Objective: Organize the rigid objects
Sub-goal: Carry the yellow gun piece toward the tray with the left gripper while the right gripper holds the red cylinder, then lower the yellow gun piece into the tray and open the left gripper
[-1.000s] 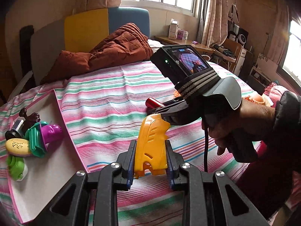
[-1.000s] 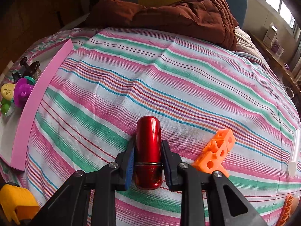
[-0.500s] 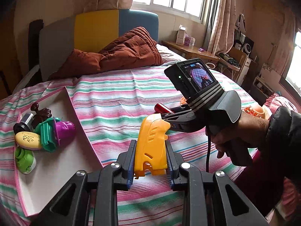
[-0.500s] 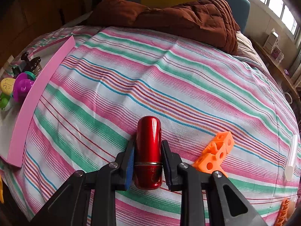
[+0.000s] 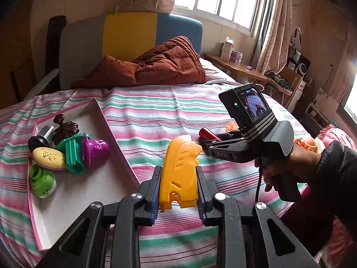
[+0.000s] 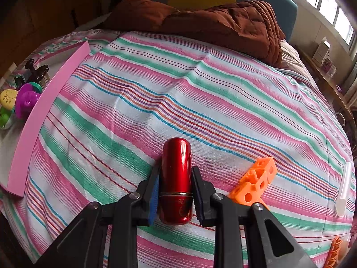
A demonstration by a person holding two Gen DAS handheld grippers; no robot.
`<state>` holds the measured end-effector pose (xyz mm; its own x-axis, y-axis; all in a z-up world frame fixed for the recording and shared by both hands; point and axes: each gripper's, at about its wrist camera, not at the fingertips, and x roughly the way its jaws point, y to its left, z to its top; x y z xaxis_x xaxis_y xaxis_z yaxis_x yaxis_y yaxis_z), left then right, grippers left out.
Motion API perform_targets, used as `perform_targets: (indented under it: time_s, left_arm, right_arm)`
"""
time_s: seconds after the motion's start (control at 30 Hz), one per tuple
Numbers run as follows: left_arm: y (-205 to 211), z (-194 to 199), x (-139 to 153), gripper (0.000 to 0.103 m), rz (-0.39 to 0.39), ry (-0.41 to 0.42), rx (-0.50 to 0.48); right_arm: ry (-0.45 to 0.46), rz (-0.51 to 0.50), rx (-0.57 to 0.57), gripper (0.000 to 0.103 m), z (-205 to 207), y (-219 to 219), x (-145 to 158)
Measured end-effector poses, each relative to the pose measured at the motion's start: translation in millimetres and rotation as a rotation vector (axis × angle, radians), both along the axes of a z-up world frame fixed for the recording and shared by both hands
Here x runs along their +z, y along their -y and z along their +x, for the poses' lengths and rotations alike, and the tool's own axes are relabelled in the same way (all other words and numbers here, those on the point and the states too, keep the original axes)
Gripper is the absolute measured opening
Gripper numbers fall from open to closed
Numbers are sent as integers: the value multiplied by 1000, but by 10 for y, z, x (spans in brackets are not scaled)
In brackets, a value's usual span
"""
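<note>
Two grips hold: the left hand-held gripper (image 5: 178, 189) is clamped on a yellow plastic piece (image 5: 179, 172), long axis upright between the pads, curved top pointing away. It has drifted toward the pink-rimmed tray (image 5: 116, 131) of sorted toys, so a drop-off looks close. Farther out over the striped bed (image 6: 200, 93), the right hand-held gripper (image 6: 176, 192) clasps a red tube (image 6: 176, 176), unmoved, its rounded end pointing forward.
</note>
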<state>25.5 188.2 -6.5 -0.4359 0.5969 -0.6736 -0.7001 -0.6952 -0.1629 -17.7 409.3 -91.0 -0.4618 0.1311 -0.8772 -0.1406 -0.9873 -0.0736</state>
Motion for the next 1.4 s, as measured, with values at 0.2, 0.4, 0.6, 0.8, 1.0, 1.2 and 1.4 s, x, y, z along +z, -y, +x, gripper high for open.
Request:
perform_targets:
  time_s: [0.2,0.4,0.6,0.8,1.0,1.2,1.4]
  left_arm:
    - [305,-187,9,27,16,30,89]
    - [716,-441,-64,27,28,83,215]
    - [1125,-639,-229,27,11,132,336]
    - [1370,-753,-400,27,-16,176,405]
    - [1326,-816,-475,28,-45,178,402]
    - [1313,-803,-498,28,-71,151,400]
    - [1330,-751,-386,35,-78,97,416]
  right_arm:
    - [0,18,8,26,-3,33,0]
    - [1,23,11,26,-5,36,-2]
    - [2,29,14,26,-13,39,1]
    - [2,35,15,26,-18,49,2]
    - [2,41,13,26,-22,53,-2]
    - [2,43,14,26,-23,63,-1]
    - [4,56,19,26,-19,83,-1]
